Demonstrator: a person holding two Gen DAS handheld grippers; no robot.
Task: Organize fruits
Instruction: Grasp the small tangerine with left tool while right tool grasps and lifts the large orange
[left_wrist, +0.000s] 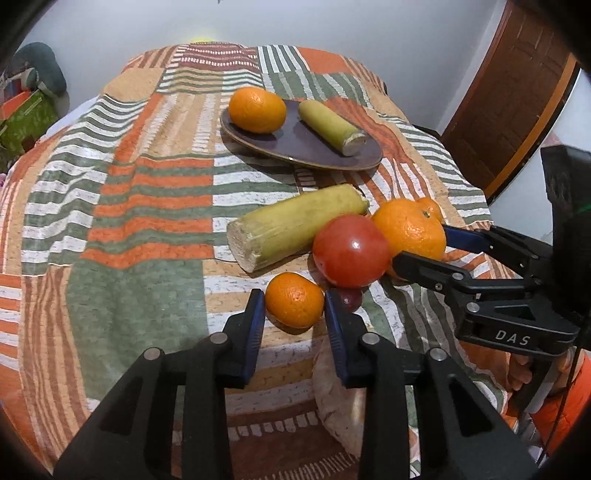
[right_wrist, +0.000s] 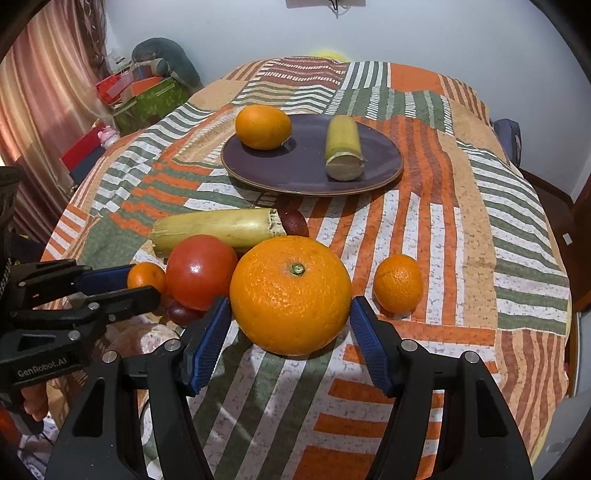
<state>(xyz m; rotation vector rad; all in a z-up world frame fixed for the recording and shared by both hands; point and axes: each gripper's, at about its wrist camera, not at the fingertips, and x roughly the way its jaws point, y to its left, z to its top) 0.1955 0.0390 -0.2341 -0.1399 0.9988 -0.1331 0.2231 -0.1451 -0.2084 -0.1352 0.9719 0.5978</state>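
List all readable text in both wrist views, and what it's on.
"DAS": right hand-held gripper, on its black body, seen in the left wrist view.
"GenRobot.AI": left hand-held gripper, on its black body, seen in the right wrist view.
Nothing else legible; the fruit, plate and cloth carry no text.

My left gripper (left_wrist: 294, 308) brackets a small orange mandarin (left_wrist: 294, 305), pads apart and clear of the skin. My right gripper (left_wrist: 424, 247) straddles a large orange (left_wrist: 410, 229), beside a red tomato (left_wrist: 351, 251). Far: dark oval plate (left_wrist: 314, 151).
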